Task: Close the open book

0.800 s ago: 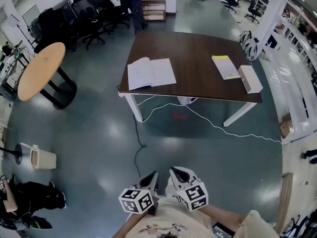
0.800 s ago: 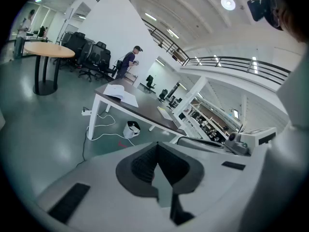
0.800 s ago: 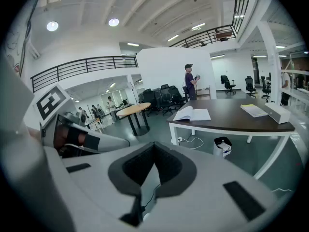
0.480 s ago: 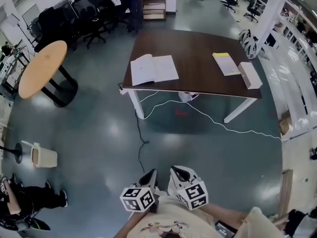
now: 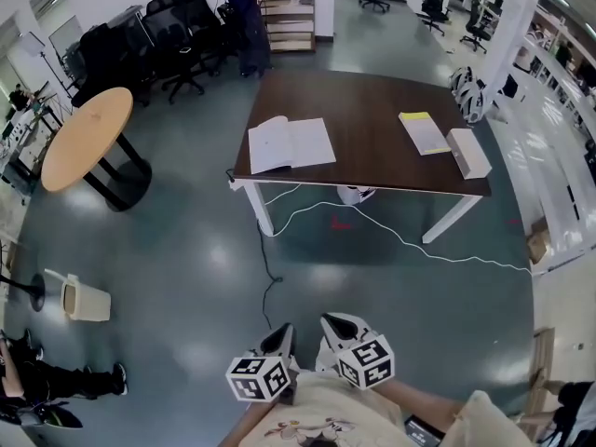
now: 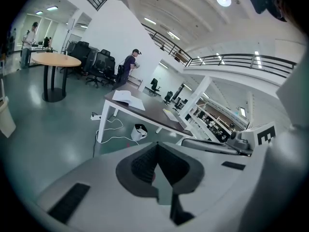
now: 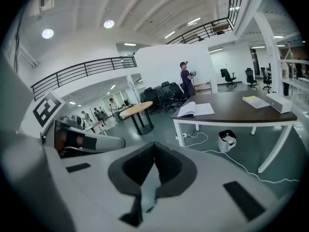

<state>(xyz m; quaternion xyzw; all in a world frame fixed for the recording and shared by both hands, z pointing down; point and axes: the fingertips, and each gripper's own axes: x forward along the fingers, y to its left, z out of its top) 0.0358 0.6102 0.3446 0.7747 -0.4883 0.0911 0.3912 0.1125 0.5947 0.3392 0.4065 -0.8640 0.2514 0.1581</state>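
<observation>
An open white book [image 5: 290, 143] lies on the near left corner of a dark brown table [image 5: 368, 119]; it also shows as the book [image 7: 195, 109] in the right gripper view and the book [image 6: 127, 97] in the left gripper view. Both grippers hang far from the table, close to my body at the bottom of the head view. My left gripper [image 5: 282, 337] has its jaws closed together with nothing between them. My right gripper [image 5: 337, 325] is shut and empty as well.
A yellow-covered book [image 5: 424, 131] and a white box [image 5: 468, 152] lie on the table's right side. A white cable [image 5: 400, 237] and a black cable [image 5: 265, 277] run across the floor. A round wooden table [image 5: 82, 139], office chairs [image 5: 168, 35], a bin [image 5: 86, 298] and a person [image 5: 247, 7] stand around.
The table and book have slid slightly lower and right in the head view as I come nearer. Both grippers keep their place and stay shut.
</observation>
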